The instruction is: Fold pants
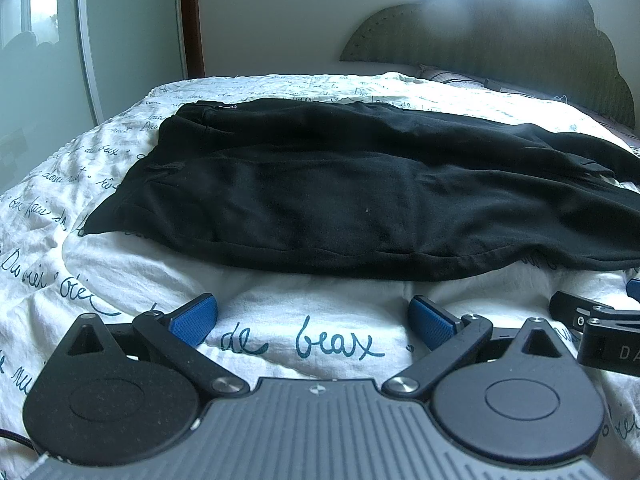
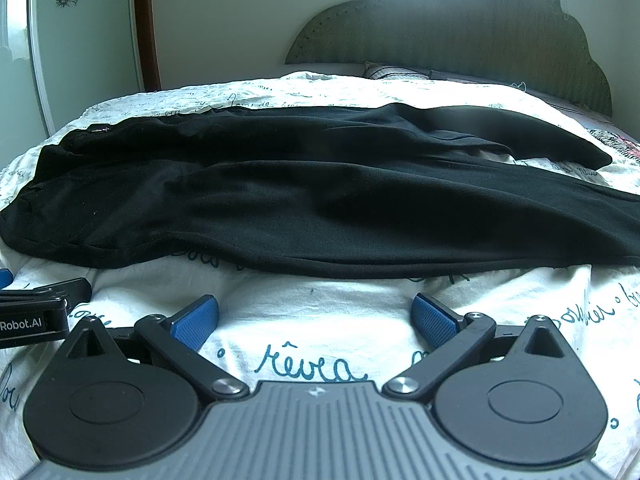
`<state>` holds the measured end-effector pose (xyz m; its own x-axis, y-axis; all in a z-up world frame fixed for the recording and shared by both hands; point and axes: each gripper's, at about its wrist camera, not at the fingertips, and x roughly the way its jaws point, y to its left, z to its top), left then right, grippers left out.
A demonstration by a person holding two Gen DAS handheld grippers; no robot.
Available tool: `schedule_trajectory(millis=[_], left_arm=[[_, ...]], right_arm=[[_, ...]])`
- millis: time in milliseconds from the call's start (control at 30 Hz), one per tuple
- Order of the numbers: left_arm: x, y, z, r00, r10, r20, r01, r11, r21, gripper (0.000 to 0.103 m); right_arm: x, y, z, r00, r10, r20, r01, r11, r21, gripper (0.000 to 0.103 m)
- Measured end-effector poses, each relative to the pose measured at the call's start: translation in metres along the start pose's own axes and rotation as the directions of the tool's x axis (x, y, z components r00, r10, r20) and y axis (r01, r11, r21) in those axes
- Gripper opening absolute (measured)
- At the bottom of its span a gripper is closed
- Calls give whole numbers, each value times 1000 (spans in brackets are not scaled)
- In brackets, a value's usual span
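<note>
Black pants [image 1: 340, 192] lie spread flat across the bed, waistband at the left and legs running to the right; they also show in the right wrist view [image 2: 320, 200]. My left gripper [image 1: 314, 314] is open and empty, resting on the quilt just short of the pants' near edge. My right gripper [image 2: 316, 314] is open and empty too, beside the left one, also just short of the near edge. Part of the right gripper [image 1: 600, 332] shows at the right of the left wrist view, and part of the left gripper [image 2: 36, 312] at the left of the right wrist view.
A white quilt [image 1: 304, 344] with blue handwriting print covers the bed. A padded headboard [image 2: 460, 28] and a pillow [image 2: 396, 72] stand at the far right. A mirrored wardrobe door [image 1: 40, 60] stands beyond the bed's left side.
</note>
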<state>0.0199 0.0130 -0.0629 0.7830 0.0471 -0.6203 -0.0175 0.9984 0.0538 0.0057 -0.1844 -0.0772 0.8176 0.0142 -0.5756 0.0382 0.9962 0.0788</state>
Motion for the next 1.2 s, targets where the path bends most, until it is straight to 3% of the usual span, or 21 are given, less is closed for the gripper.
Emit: schedule_trajectory(millis=[367, 467, 533, 600, 733, 867, 967, 1033, 1100, 1200], left_arm=[[1, 5, 0, 1000, -24, -7, 24, 999, -26, 103], [-3, 11, 1, 998, -62, 0, 62, 997, -46, 102], [-7, 18, 4, 997, -83, -4, 82, 993, -82, 101], [-13, 29, 10, 992, -124, 0, 123, 982, -144, 101], [-20, 59, 39, 977, -211, -11, 205, 961, -184, 102], [-21, 88, 72, 990, -132, 39, 136, 982, -134, 102], [-11, 109, 94, 996, -76, 39, 80, 988, -133, 102], [-2, 124, 105, 998, -47, 34, 51, 987, -152, 102], [9, 137, 116, 999, -22, 23, 26, 985, -171, 102], [26, 152, 129, 1000, 26, 2, -25, 980, -196, 102]], right_arm=[[1, 1, 2, 1000, 4, -13, -4, 1000, -8, 103], [-4, -3, 9, 993, 104, -53, -107, 992, -64, 103], [-12, -12, 18, 971, 233, -57, -236, 970, -60, 103], [-20, -22, 39, 932, 361, -26, -362, 931, -50, 103], [-14, -22, 111, 883, 460, 98, -444, 884, -146, 103], [52, 13, 191, 860, 511, -10, -491, 820, -293, 103], [120, 49, 229, 842, 526, -120, -530, 766, -362, 103], [157, 77, 242, 840, 515, -168, -535, 736, -415, 103], [193, 103, 250, 822, 523, -226, -564, 693, -449, 102], [247, 138, 258, 809, 499, -311, -588, 658, -470, 88]])
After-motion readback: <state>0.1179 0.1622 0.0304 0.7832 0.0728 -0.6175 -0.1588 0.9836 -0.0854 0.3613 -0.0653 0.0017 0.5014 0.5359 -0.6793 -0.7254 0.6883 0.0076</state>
